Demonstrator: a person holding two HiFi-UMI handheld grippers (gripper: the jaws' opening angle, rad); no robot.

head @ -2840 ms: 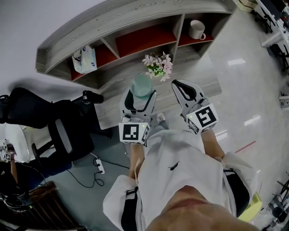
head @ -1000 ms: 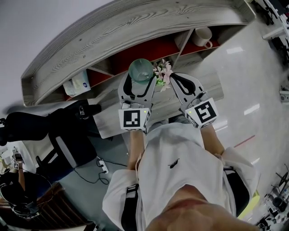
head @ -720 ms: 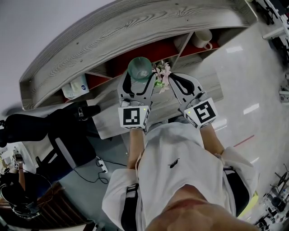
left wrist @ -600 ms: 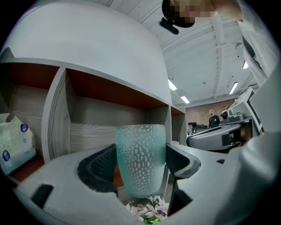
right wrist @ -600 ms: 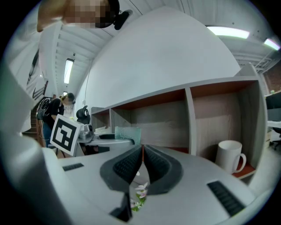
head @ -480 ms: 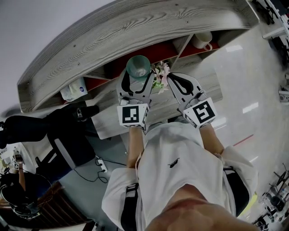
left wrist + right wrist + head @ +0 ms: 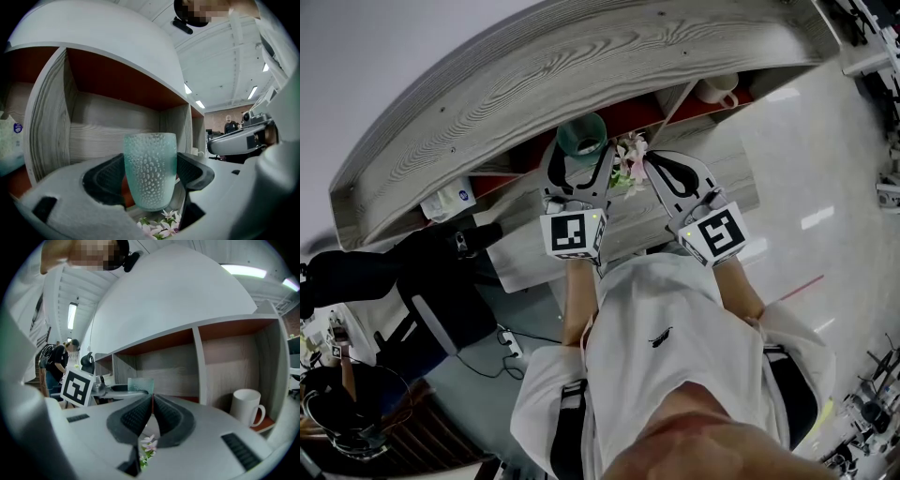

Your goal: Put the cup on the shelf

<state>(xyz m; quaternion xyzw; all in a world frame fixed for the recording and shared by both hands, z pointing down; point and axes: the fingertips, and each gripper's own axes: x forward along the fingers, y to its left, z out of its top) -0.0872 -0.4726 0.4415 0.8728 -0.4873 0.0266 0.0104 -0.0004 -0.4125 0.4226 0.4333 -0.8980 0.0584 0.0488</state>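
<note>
1. Carry step, by the look of it: teal cup [image 7: 150, 168] pinched upright in the left gripper [image 7: 579, 159], right in front of the shelf [image 7: 105, 136]'s middle bay, not set down yet.
2. Right gripper [image 7: 152, 414] pressed together on nothing, hanging beside the flowers [image 7: 629, 167].
3. Next up, probably: push forward into that bay, lower onto its floor, then spread the pads. Worth minding the divider and the white mug [image 7: 247, 406] 1 bay to the right.

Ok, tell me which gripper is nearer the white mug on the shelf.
Right. The right gripper hovers left of the white mug, outside the shelf; the left gripper is farther left, holding the teal cup.
</note>
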